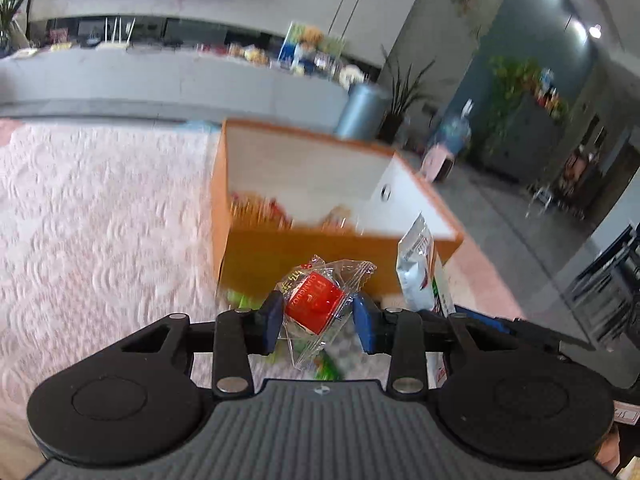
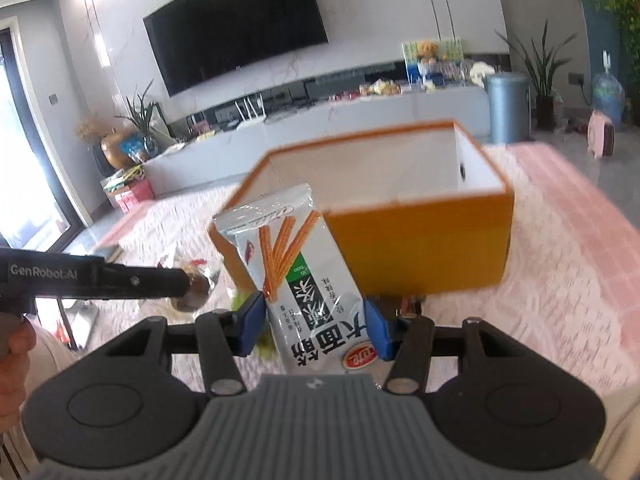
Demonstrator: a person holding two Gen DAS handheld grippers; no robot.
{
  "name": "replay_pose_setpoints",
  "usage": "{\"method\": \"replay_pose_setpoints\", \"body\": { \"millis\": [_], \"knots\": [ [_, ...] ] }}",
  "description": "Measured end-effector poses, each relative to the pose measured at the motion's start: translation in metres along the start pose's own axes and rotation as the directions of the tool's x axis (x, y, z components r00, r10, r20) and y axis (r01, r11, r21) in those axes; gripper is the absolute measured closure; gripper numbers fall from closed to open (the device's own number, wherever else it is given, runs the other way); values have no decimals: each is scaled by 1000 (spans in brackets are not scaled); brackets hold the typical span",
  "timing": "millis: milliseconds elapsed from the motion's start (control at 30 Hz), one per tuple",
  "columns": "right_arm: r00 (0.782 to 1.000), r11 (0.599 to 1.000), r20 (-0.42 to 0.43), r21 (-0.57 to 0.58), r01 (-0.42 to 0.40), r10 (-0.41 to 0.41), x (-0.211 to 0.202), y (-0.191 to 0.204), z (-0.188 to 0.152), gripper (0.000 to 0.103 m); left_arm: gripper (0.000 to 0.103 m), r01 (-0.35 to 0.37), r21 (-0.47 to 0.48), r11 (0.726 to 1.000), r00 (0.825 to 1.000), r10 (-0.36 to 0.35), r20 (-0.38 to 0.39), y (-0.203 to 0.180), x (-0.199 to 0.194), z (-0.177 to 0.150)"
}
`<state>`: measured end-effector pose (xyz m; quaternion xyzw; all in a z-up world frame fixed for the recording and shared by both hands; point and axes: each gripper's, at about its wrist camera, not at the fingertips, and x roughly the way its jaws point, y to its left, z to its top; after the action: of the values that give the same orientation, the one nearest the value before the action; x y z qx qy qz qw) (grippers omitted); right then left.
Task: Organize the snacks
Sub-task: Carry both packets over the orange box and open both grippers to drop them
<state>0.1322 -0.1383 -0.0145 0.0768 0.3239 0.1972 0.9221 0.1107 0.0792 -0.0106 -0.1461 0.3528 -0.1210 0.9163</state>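
With the left gripper (image 1: 316, 312) clenched on the red wrapped candy (image 1: 314, 306) and the right gripper (image 2: 314, 316) on the noodle-stick packet (image 2: 304, 280), both at frame centre, lift each clear of the orange box (image 2: 420, 248) rim above before releasing.

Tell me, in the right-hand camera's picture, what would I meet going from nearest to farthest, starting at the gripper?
right gripper → white stick-snack packet clamped between its blue pads → orange box → long grey cabinet → wall television.
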Motion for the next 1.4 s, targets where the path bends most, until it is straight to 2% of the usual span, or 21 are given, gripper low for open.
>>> {"method": "replay_pose_setpoints", "body": {
  "millis": [200,300,433,567,733,833,967,1133,1233,1300,1400],
  "knots": [
    [1000,1000,26,-16,11,-10,-5,2,46,51,61,4,33,999,999,-5,52,-14,-1,37],
    [999,999,36,-20,28,-27,-1,-1,69,51,61,-18,47,999,998,15,62,-19,8,53],
    [997,996,33,-49,72,-70,12,-5,100,51,61,-7,56,998,998,3,65,-18,28,74],
    [995,993,22,-60,102,-101,35,-14,125,51,61,27,29,999,999,-28,32,-13,56,100],
    [992,991,-30,-59,123,-125,75,-29,151,51,61,30,34,999,999,-29,-23,-5,96,111],
    [984,983,-80,-102,153,-161,106,-33,159,51,61,22,17,1000,997,-20,-71,6,119,108],
    [956,965,-168,-146,216,-239,144,-42,152,51,61,16,23,1000,992,-13,-123,15,145,97],
    [901,943,-283,-154,295,-328,183,-60,141,51,61,-6,28,1000,982,11,-188,19,165,90],
    [867,934,-349,-147,325,-356,200,-70,135,51,61,-52,85,995,974,69,-214,15,171,85],
    [848,926,-373,-156,343,-377,208,-72,132,50,61,-75,126,989,969,103,-224,10,172,83],
    [824,912,-393,-159,377,-409,215,-73,132,50,60,-74,125,989,964,103,-246,9,174,81]
  ]
}}
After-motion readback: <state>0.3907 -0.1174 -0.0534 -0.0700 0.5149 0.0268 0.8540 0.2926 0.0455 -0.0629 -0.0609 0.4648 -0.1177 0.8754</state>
